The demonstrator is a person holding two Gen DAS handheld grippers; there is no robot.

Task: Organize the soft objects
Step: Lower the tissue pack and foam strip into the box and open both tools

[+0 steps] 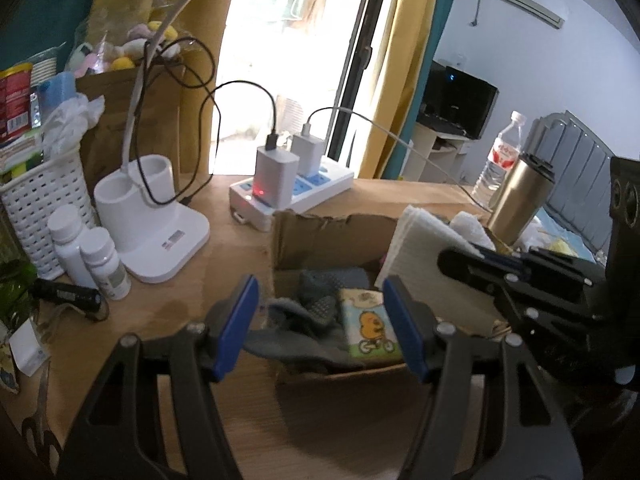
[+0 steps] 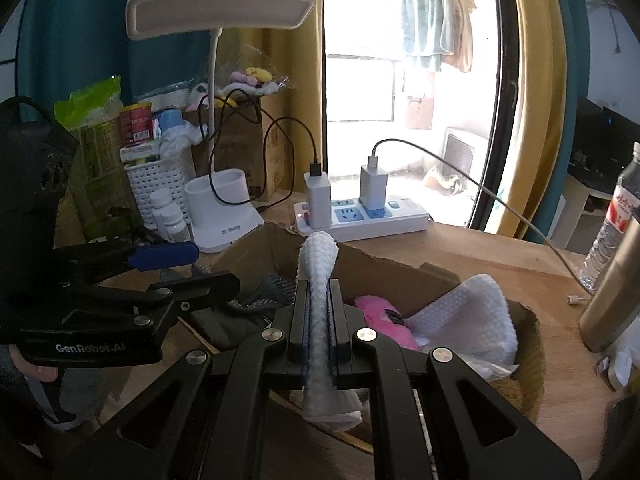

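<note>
I read one legible marking: "GenRobot.AI", printed in white on the black body of the left gripper [image 2: 182, 262], seen in the right wrist view. The red label on the water bottle [image 2: 616, 216] carried characters too small to read. The print on the red can [image 1: 14, 100] and on the lamp base [image 1: 172, 240] was blurred beyond reading.

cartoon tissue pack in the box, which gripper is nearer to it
Left. The left gripper hangs open right over the cartoon tissue pack; the right gripper, beside it, is shut on a white cloth.
</note>
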